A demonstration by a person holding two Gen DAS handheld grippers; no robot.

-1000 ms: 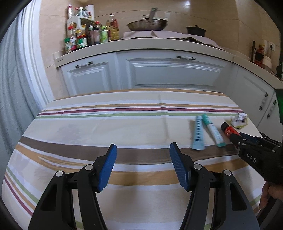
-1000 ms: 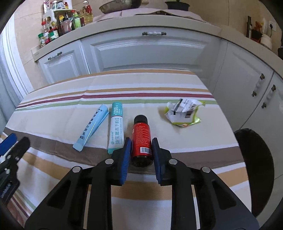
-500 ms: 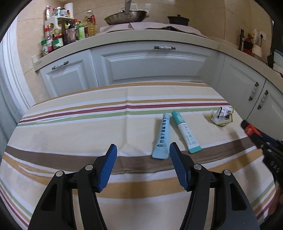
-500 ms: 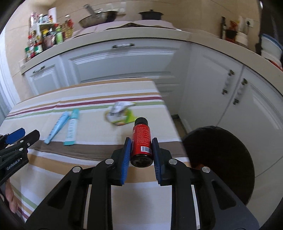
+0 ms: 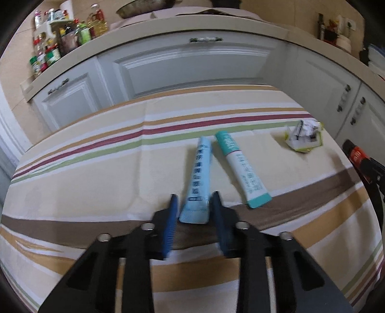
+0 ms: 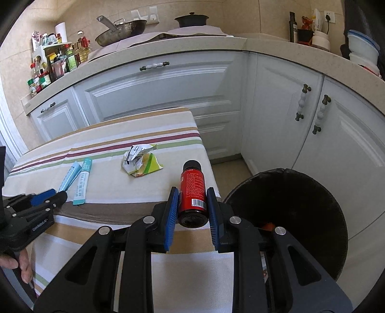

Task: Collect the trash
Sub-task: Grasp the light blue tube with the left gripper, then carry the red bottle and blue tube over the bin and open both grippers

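Note:
My right gripper (image 6: pixel 191 195) is shut on a red bottle with a black cap (image 6: pixel 193 190), held over the table's right edge, left of the black trash bin (image 6: pixel 298 216). My left gripper (image 5: pixel 193 204) straddles the near end of a light blue tube (image 5: pixel 199 175); its fingers are narrowed around the tube, motion-blurred, and contact is unclear. A white and teal tube (image 5: pixel 243 168) lies just right of it. A crumpled wrapper (image 5: pixel 304 139) lies at the far right of the striped tablecloth (image 5: pixel 96 168). The tubes (image 6: pixel 77 178) and wrapper (image 6: pixel 140 160) also show in the right wrist view.
White kitchen cabinets (image 6: pixel 168 94) stand behind and to the right of the table. The counter holds spice bottles (image 6: pixel 53 65), a pan (image 6: pixel 122 26) and a black pot (image 6: pixel 191 19). The bin stands on the floor beside the table's right edge.
My left gripper has moved right and forward to the light blue tube and its fingers have narrowed around it. My right gripper has carried the red bottle right, up to the bin.

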